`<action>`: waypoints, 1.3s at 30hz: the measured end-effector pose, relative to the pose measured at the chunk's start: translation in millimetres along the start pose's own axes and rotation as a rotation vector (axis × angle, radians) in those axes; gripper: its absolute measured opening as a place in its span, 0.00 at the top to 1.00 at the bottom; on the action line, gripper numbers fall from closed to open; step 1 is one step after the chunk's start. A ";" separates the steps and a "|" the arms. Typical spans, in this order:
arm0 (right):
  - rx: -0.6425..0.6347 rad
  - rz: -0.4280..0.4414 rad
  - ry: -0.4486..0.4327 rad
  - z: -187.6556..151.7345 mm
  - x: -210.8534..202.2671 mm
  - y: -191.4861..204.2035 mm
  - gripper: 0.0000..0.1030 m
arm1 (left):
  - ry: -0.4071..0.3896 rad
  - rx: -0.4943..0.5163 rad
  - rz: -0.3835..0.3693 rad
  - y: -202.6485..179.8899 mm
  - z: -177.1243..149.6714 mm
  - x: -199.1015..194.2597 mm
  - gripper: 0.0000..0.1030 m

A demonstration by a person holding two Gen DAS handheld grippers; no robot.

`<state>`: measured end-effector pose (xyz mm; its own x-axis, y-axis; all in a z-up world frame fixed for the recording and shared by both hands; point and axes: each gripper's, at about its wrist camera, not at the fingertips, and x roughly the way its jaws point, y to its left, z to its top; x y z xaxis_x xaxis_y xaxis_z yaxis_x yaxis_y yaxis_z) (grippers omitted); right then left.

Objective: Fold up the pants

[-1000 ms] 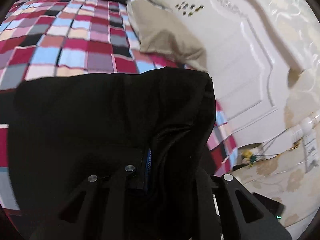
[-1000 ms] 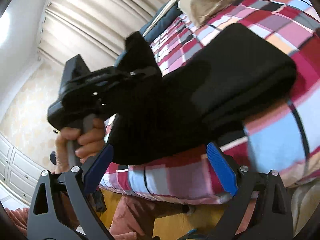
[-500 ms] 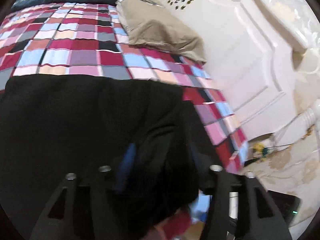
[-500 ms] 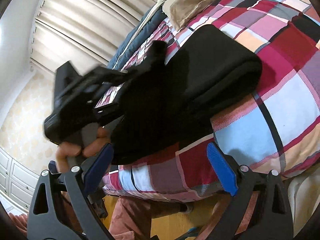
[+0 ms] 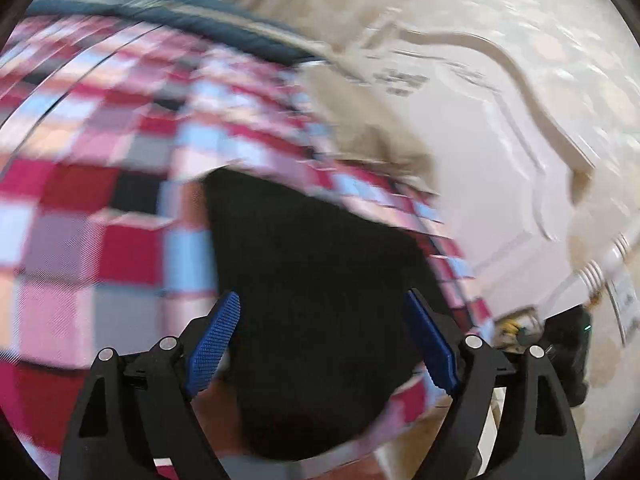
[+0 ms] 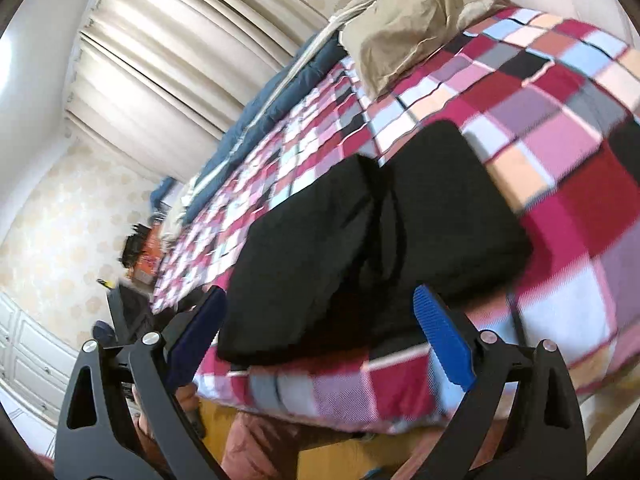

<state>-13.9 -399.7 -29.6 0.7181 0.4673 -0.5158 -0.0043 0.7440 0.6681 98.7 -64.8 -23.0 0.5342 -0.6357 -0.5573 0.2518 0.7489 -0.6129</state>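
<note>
Two views examined, left wrist first.

Left wrist view: heavily blurred. The left gripper (image 5: pixel 320 340) has its fingers (image 5: pixel 214 338) spread wide and empty. The black pants (image 5: pixel 316 280) lie folded on the checked bedspread (image 5: pixel 100 208), directly ahead of the fingers and partly framed between them; whether cloth touches either pad cannot be told through the blur. The bundle appears to run away from the camera toward the beige pillow (image 5: pixel 360 132) and the white headboard (image 5: pixel 500 140). A dark blue quilt (image 5: pixel 180 20) lies along the far side of the bed.

Right wrist view: sharper. The right gripper (image 6: pixel 320 340) is likewise spread and holds nothing. The pants (image 6: pixel 368 240) lie near the front edge of the bedspread (image 6: pixel 560 120), straight ahead of and between the fingers (image 6: pixel 444 338), apart from them. The bundle shows two stacked portions with a crease between; its long axis runs across the view, from lower left to upper right. The pillow (image 6: pixel 420 16) sits well beyond it, with curtains (image 6: pixel 180 60) behind the bed.

Judgement: the fold looks largely complete. Both grippers face the bundle's near edge at similar closeness; neither is clearly nearer. Any further fold or tidying would call for closing on that near edge.
</note>
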 end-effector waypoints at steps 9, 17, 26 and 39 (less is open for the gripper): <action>0.059 -0.070 0.143 35.8 62.1 -24.0 0.08 | 0.017 -0.228 -0.065 87.6 -26.9 -9.3 0.19; 0.015 -0.096 0.200 26.6 75.8 -15.2 0.08 | 0.000 -0.178 -0.055 82.6 -28.9 -4.8 0.16; -0.044 -0.105 0.280 19.3 98.9 2.9 0.27 | -0.002 -0.156 -0.037 84.7 -30.2 -5.3 0.15; -0.096 -0.180 0.327 19.9 110.3 4.4 0.71 | 0.000 -0.118 -0.017 81.2 -31.8 -2.1 0.12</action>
<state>79.1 -354.4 -72.8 0.4534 0.4409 -0.7746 0.0257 0.8623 0.5058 92.4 -8.6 -89.4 0.5304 -0.6482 -0.5463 0.1642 0.7108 -0.6840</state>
